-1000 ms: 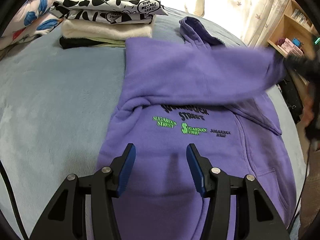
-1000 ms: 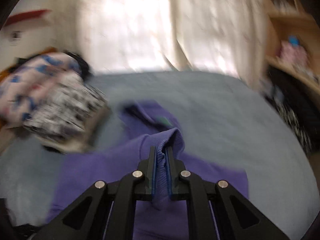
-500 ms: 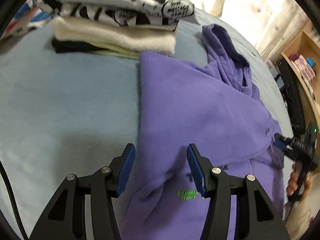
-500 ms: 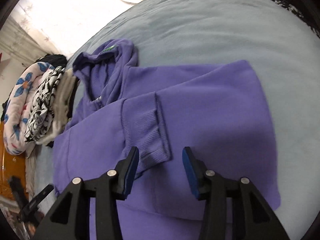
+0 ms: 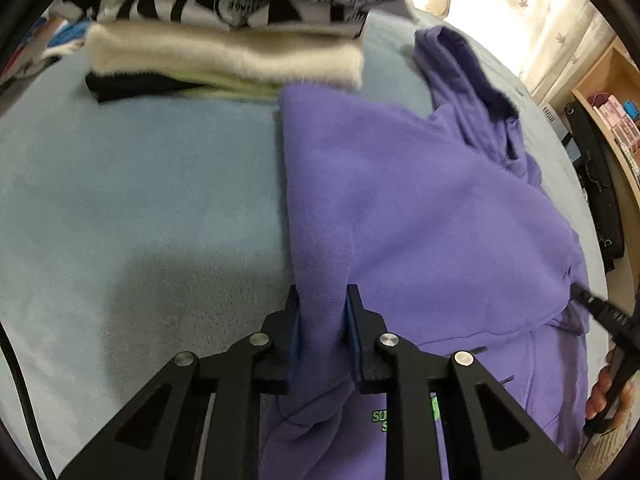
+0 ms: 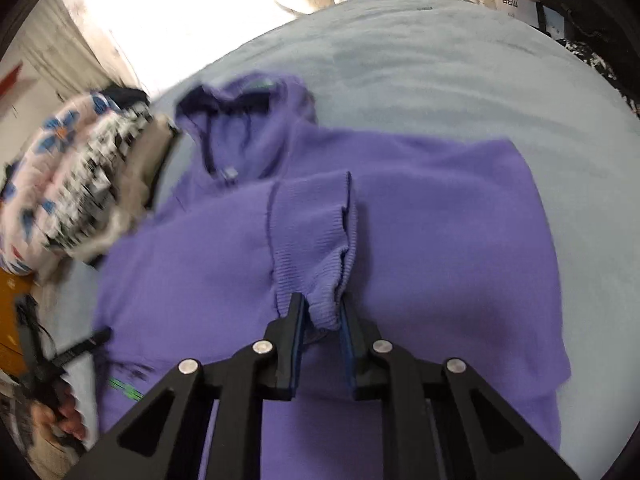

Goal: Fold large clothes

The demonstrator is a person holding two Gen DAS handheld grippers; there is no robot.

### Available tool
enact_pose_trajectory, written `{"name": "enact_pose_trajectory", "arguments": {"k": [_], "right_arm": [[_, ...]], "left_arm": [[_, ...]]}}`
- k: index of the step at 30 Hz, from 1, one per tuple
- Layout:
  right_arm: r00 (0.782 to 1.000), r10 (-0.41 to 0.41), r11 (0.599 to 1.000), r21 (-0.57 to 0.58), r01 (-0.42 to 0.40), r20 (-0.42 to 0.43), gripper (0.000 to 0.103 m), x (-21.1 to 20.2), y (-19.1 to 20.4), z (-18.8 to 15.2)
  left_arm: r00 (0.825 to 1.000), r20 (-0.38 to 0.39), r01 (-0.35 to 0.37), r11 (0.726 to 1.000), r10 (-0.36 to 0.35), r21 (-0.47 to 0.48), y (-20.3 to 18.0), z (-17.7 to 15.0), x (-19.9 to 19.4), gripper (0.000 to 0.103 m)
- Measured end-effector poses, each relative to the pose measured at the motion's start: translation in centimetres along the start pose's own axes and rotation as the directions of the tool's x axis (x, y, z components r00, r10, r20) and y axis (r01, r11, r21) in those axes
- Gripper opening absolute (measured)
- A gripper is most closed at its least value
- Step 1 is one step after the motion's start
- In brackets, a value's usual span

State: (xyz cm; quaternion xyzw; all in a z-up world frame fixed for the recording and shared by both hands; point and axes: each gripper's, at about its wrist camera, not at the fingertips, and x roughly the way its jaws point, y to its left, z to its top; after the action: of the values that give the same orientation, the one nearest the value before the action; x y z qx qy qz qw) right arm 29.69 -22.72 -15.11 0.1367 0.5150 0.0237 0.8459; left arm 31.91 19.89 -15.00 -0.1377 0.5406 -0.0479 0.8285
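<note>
The left gripper (image 5: 322, 320) is closing its jaws on the hoodie's (image 5: 420, 208) folded left edge, with cloth bunched between the pads. The right gripper (image 6: 322, 316) is likewise closing on the ribbed sleeve cuff (image 6: 312, 240), which lies across the chest, probably to straighten the sleeve for the next fold. The purple hoodie lies spread on the blue-grey bed (image 5: 140, 200), hood at the far end. A stack of folded clothes (image 5: 224, 40) sits far left, apparently finished pieces kept aside.
</note>
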Motion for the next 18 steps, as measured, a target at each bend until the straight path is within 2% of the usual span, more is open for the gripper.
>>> {"name": "enact_pose_trajectory", "arguments": {"k": [2,4,8,9,10,11,12,15,18], "right_arm": [[1.000,0.008,1.000,0.014,-0.008,0.005,0.020,0.4,-0.5,-0.5],[1.000,-0.008,0.999,0.044,0.007,0.011,0.035,-0.6,-0.7,-0.3],[0.990,-0.096,0.995,-0.012,0.098,0.102,0.037,-2.9,1.0,-0.2],[0.986,-0.107,0.993,-0.036,0.112,0.124,0.037,-3.4,1.8,-0.3],[0.985,-0.104,0.992,-0.054,0.112,0.135,0.037,-3.6,2.6,-0.3],[0.987,-0.085,0.993,-0.070,0.095,0.135,0.037,-3.6,3.4,-0.2],[0.992,-0.045,0.995,-0.083,0.055,0.119,0.037,-3.4,4.4,-0.1],[0.996,0.031,0.995,-0.094,-0.022,0.089,0.037,-2.2,6.8,0.3],[0.994,0.048,0.989,-0.143,-0.033,0.103,0.037,-1.0,9.6,0.6]], "left_arm": [[1.000,-0.003,-0.014,1.000,0.014,0.008,-0.1,0.1,-0.1,0.023],[0.997,0.013,-0.072,0.997,0.072,0.039,-1.0,0.2,-0.9,0.032],[0.973,0.121,-0.210,0.969,0.194,0.132,-3.5,0.0,-3.7,0.034],[0.968,0.151,-0.222,0.963,0.200,0.152,-4.2,0.1,-4.5,0.037],[0.965,0.179,-0.225,0.960,0.194,0.169,-5.1,0.2,-5.2,0.045],[0.963,0.198,-0.220,0.959,0.184,0.179,-6.0,0.3,-5.7,0.051],[0.962,0.210,-0.215,0.959,0.175,0.185,-6.8,0.5,-6.0,0.062],[0.958,0.244,-0.209,0.953,0.154,0.220,-9.5,1.1,-5.7,0.065],[0.959,0.238,-0.211,0.949,0.154,0.235,-11.6,2.0,-4.3,0.065]]}}
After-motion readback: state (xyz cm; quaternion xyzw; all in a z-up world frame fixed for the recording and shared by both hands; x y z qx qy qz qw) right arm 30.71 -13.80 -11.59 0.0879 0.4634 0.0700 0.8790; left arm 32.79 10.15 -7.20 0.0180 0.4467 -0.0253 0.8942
